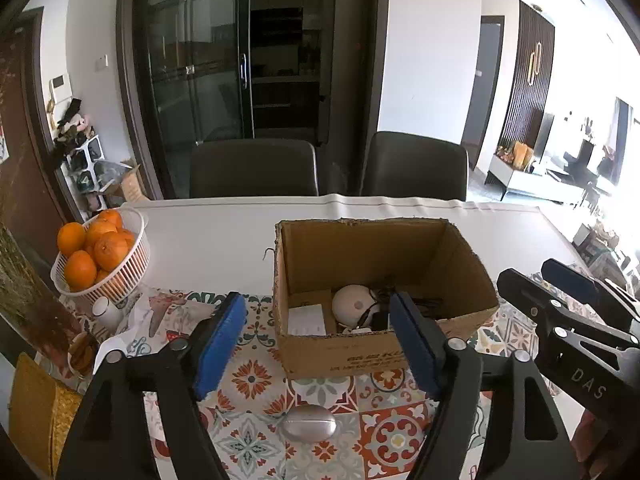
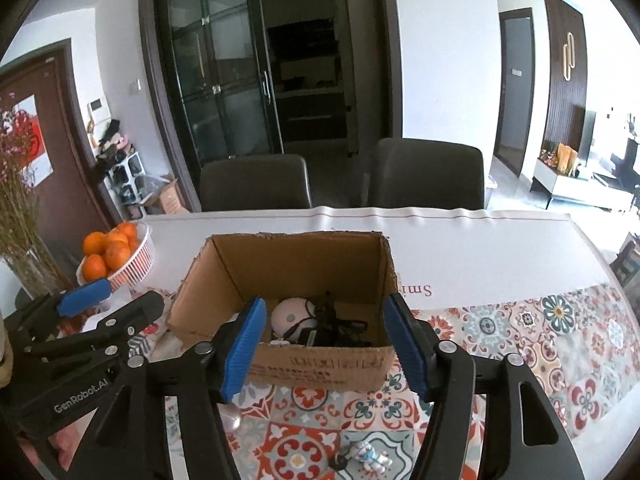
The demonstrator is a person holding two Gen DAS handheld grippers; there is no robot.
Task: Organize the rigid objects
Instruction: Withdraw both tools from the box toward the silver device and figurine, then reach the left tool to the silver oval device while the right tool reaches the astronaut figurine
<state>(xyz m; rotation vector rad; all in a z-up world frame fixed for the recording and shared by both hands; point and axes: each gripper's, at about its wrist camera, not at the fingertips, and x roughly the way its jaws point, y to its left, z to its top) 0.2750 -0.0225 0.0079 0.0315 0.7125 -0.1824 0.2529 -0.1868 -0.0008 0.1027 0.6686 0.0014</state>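
An open cardboard box (image 1: 460,276) stands on the patterned tablecloth; in the right wrist view the box (image 2: 320,366) is centre. Inside lie a white round device (image 1: 354,302), a white card (image 1: 306,320) and black cables (image 2: 340,326). A silver oval case (image 1: 309,423) lies on the cloth in front of the box, between my left gripper's fingers. A small white and blue figurine (image 2: 366,456) lies below my right gripper. My left gripper (image 1: 320,344) is open and empty. My right gripper (image 2: 322,344) is open and empty, just before the box.
A white basket (image 1: 128,268) of oranges (image 1: 100,244) stands at the left, with a small white bottle (image 1: 105,312) near it. Dried flowers (image 2: 18,216) stand far left. Two dark chairs (image 1: 254,168) are behind the table. The right gripper shows in the left wrist view (image 1: 568,300).
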